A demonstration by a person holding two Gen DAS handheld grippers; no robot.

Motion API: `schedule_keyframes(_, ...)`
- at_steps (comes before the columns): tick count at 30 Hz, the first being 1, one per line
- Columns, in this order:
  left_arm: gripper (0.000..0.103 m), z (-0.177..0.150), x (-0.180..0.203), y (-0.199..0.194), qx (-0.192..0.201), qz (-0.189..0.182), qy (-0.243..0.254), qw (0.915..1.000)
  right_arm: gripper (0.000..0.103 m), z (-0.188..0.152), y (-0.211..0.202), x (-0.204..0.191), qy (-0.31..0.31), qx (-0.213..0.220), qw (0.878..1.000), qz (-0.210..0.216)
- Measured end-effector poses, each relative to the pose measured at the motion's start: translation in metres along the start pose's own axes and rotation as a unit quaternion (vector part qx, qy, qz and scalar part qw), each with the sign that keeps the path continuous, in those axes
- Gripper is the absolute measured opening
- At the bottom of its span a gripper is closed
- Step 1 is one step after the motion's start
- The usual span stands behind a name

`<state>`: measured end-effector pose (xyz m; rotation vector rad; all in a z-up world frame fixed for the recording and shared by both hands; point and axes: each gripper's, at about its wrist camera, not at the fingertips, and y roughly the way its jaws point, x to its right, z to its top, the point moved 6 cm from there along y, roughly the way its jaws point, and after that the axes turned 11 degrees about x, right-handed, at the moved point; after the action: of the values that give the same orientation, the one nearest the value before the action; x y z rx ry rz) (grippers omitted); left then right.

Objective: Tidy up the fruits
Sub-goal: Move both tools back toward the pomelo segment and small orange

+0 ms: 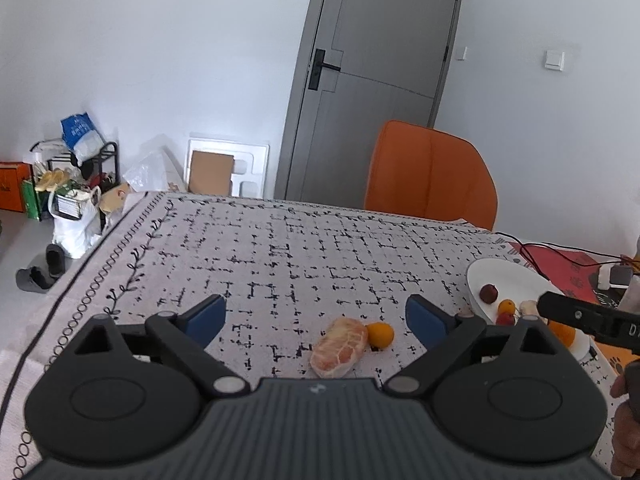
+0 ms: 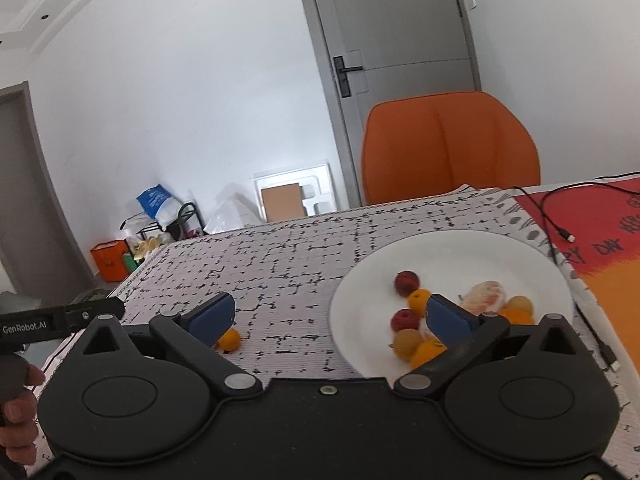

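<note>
One plate, two grippers

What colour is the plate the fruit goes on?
Plain white plate, no pattern; clearest in the right wrist view.

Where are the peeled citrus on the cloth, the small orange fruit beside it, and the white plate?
peeled citrus (image 1: pixel 340 346), left wrist view, middle of its flesh.
small orange fruit (image 1: pixel 380 334), left wrist view, its centre.
white plate (image 2: pixel 460 252), right wrist view, bare far part.

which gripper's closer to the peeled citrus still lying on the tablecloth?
Left. The left gripper hangs open right over the peeled citrus, which lies between its fingers. The right gripper is open by the plate, off to the side.
</note>
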<state>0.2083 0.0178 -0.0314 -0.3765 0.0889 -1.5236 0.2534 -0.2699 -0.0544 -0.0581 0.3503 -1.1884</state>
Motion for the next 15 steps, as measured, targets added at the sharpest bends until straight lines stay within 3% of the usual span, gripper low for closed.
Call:
schedule_keyframes(9, 0.095, -0.013, 0.004, 0.017, -0.014, -0.003, 0.015, 0.9998, 0.103, -0.005, 0.016, -0.012, -0.015, -0.023, 0.999, 0.027)
schedule_keyframes(15, 0.088, -0.02, 0.006, 0.03, -0.027, -0.005, 0.013, 0.9996, 0.103, -0.007, 0.025, -0.02, -0.026, -0.035, 0.998, 0.049)
